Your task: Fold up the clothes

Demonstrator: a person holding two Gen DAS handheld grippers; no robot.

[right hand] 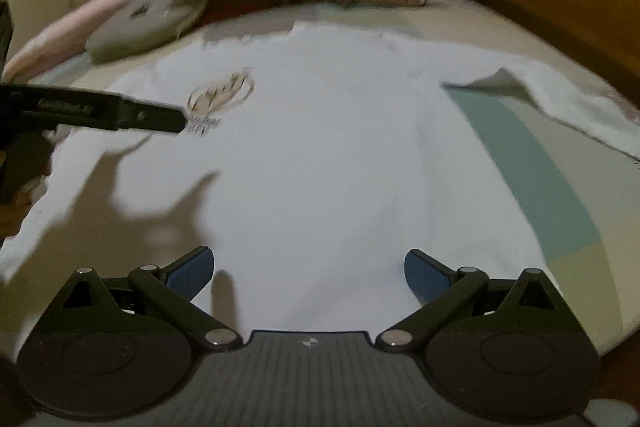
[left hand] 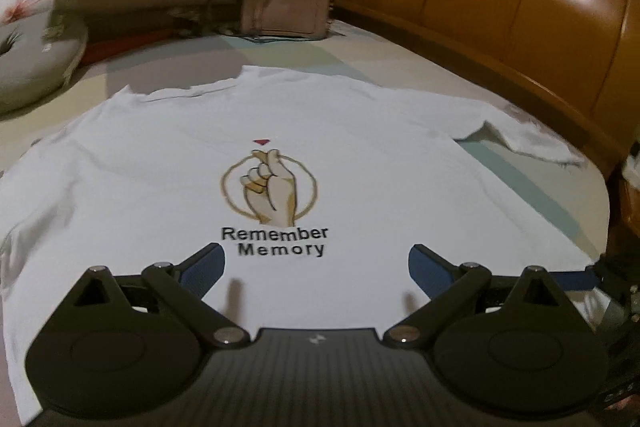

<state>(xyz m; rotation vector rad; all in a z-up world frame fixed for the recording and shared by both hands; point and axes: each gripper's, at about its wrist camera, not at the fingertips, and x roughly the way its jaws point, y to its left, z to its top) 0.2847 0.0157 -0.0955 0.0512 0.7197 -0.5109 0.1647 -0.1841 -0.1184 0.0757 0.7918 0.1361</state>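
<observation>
Left gripper (left hand: 316, 267), right gripper (right hand: 309, 269): jaws spread, empty, over white T-shirt (left hand: 320, 131) flat on bed (left hand: 400, 67).

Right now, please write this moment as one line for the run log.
stage: fold not begun | T-shirt: flat on bed, print up | left gripper: open, empty | right gripper: open, empty

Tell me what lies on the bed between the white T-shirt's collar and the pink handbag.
Nothing: in the left wrist view only bare bedsheet separates the T-shirt collar from the handbag.
</observation>
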